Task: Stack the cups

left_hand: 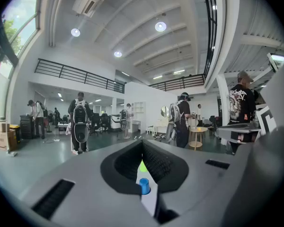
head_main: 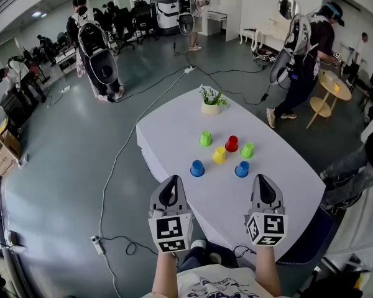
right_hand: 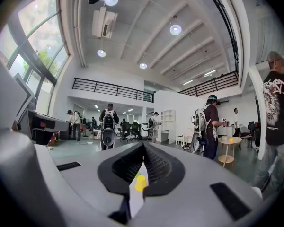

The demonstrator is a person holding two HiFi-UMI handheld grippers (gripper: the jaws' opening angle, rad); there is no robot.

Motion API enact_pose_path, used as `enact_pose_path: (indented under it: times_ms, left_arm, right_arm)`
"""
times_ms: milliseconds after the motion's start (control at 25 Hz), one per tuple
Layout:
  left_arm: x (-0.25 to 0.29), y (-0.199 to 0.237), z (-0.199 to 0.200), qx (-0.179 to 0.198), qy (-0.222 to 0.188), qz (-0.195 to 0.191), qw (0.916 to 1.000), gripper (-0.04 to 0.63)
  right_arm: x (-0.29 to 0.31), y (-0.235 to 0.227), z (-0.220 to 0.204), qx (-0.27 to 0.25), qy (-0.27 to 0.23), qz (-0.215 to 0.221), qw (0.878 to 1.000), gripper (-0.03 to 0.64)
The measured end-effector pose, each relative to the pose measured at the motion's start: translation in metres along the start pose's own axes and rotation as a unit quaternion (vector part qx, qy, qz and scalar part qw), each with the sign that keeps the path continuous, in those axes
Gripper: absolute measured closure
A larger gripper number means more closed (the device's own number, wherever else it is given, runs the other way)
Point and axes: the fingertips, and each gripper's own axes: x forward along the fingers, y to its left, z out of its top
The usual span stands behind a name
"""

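Over the near edge of the white table (head_main: 168, 135), you are holding both grippers side by side, short of the cups. Your left gripper (head_main: 173, 182) is sitting clenched with nothing between its jaws, and your right gripper (head_main: 263, 180) is doing the same, empty. Six cups are standing apart ahead of you: two blue nearest, a yellow cup (head_main: 219, 155) just behind and between them, then a red cup (head_main: 232, 144) and two green cups (head_main: 205, 139) farther back. The left blue cup (head_main: 197, 168) is lying almost straight ahead of your left gripper, showing through the slit of its closed jaws. The right blue cup (head_main: 242, 169) is lying ahead and to the left of your right gripper, which is pointing more toward the yellow one. Every cup's axis is pointing up, so I judge either gripper will be needing its jaws parted before a level approach.
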Motion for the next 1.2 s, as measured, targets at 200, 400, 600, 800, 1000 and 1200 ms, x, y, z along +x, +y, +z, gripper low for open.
enact_pose_path:
  times_ms: [200, 400, 600, 800, 1000, 1200]
  left_arm:
    - [-0.001, -0.001, -0.003, -0.001, -0.001, 0.002, 1.0, 0.581]
    - [-0.003, -0.007, -0.002, -0.001, -0.001, 0.002, 1.0, 0.581]
    - [-0.002, -0.015, -0.006, -0.008, 0.005, 0.009, 0.9999, 0.581]
    - [0.001, -0.031, -0.005, -0.017, -0.001, 0.003, 0.9999, 0.581]
    - [-0.006, -0.032, -0.017, -0.024, 0.007, -0.001, 0.9997, 0.453]
    - [0.004, -0.051, -0.023, -0.028, 0.017, 0.0, 0.9995, 0.362]
  right_arm:
    - [-0.002, -0.002, -0.003, 0.002, -0.002, 0.001, 1.0, 0.603]
    - [-0.006, -0.007, -0.003, 0.003, -0.002, 0.001, 1.0, 0.603]
    - [-0.009, -0.017, -0.007, 0.002, -0.004, 0.001, 1.0, 0.603]
    - [-0.01, -0.031, -0.011, 0.008, 0.0, 0.004, 1.0, 0.578]
    - [-0.017, -0.024, -0.024, 0.014, 0.013, 0.023, 1.0, 0.489]
    - [-0.015, -0.044, -0.033, 0.018, 0.022, 0.032, 0.999, 0.43]
